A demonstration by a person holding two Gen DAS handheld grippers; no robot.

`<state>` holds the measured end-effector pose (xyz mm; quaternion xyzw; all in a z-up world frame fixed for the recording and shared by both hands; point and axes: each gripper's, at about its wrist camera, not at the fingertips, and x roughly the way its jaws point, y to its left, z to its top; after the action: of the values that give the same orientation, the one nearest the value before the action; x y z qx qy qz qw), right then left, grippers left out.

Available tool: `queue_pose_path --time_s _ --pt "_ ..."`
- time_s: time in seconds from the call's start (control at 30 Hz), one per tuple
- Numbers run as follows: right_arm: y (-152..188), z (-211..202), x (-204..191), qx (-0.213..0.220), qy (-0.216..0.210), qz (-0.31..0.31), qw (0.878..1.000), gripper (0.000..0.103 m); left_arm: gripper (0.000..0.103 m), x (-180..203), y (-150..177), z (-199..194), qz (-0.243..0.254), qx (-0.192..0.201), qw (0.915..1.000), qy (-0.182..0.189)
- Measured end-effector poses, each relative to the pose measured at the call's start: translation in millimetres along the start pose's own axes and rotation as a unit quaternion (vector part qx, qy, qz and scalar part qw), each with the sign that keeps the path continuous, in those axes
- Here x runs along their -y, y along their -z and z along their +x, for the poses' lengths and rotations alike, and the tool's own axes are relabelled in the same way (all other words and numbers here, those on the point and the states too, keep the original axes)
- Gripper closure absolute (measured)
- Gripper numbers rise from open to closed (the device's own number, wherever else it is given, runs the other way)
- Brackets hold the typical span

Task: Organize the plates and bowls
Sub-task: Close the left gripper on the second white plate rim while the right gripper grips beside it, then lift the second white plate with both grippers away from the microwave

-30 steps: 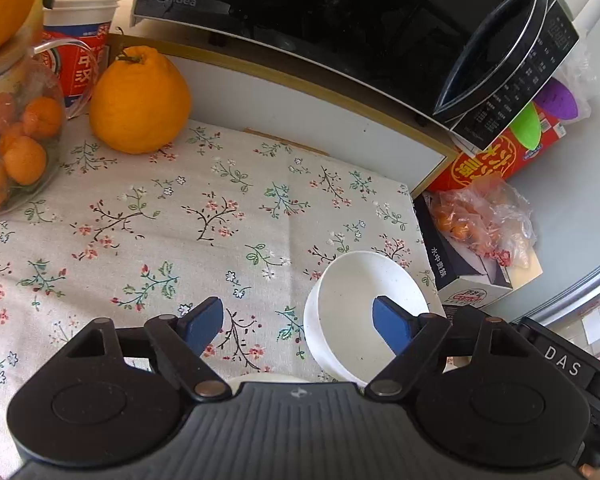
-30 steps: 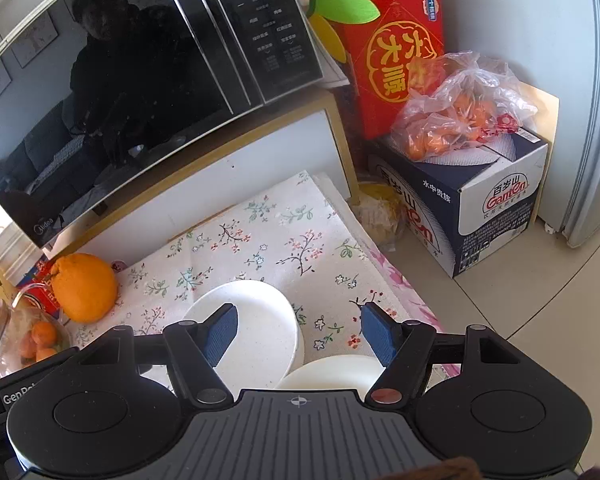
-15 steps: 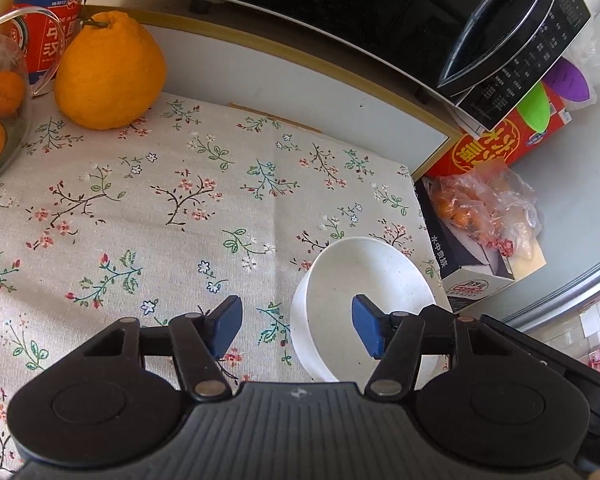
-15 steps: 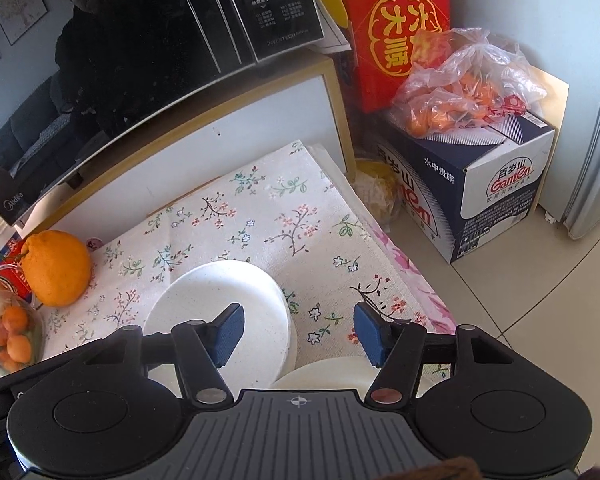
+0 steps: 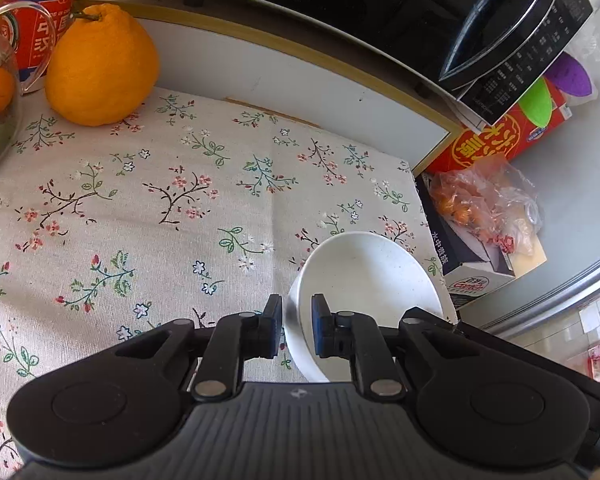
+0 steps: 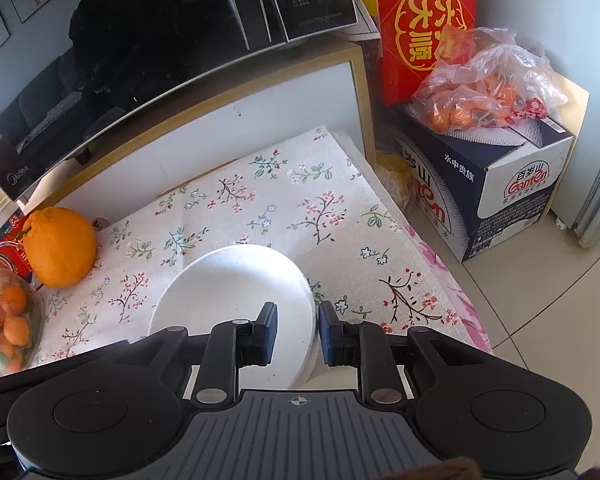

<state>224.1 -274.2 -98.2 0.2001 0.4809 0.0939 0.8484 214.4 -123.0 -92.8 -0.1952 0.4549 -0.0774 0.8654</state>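
Note:
A white bowl [image 5: 374,280] sits on the floral tablecloth [image 5: 180,200] near its right edge. My left gripper [image 5: 296,326] is shut on the bowl's left rim, one pad inside and one outside. In the right wrist view the same white bowl [image 6: 228,288] shows from the other side. My right gripper [image 6: 298,330] is shut on its right rim, with the blue pads [image 6: 269,334] on either side of the wall. A second white dish seen earlier below the bowl is hidden behind the gripper body.
A large orange citrus [image 5: 100,68] and a glass jar of small oranges [image 6: 8,320] stand at the left. A black microwave [image 5: 340,4] sits on a shelf behind. A cardboard box with a bag of oranges [image 6: 488,92] stands on the floor at right.
Both grippers have closed from wide open onto opposite rims of the white bowl. Both cameras have moved in closer to the bowl.

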Motion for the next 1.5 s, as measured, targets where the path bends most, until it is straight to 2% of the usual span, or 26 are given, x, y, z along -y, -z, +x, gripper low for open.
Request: queue_pose_path --time_s 0.07,0.17,0.63,0.77,0.87,1.07,1.17,1.37,1.5 --pt "0 2 2 -0.005 0.000 -0.001 1.000 0.086 0.089 -2 0 0 0.000 -0.002 1.0000 -0.004" --pt "2 4 3 -0.009 -0.001 0.001 1.000 0.090 0.093 -3 -1 -1 -0.001 -0.001 1.0000 0.004" --pt "3 6 7 -0.011 -0.013 0.023 1.000 0.089 0.095 -2 0 -2 0.005 0.001 0.9999 0.011" --pt "0 -1 5 0.005 -0.025 0.023 0.999 0.089 0.095 -2 0 -7 0.006 0.009 0.9999 0.009" --pt "-3 -10 -1 0.023 -0.031 0.008 0.999 0.090 0.095 -4 -2 -16 0.003 0.017 0.9997 0.015" --pt "-4 -25 -10 0.024 -0.043 -0.005 0.999 0.090 0.095 -4 -1 -40 0.007 0.028 0.9994 0.019" --pt "-3 -44 -20 0.042 -0.052 -0.021 0.998 0.090 0.095 -4 0 -54 0.013 0.032 0.9993 0.016" --pt "8 -79 -42 0.070 -0.066 -0.062 0.993 0.090 0.095 -10 0 -91 0.008 0.060 0.9981 0.011" --pt "15 -93 -47 0.076 -0.071 -0.065 0.992 0.090 0.095 -9 5 -109 0.011 0.077 0.9970 0.008"
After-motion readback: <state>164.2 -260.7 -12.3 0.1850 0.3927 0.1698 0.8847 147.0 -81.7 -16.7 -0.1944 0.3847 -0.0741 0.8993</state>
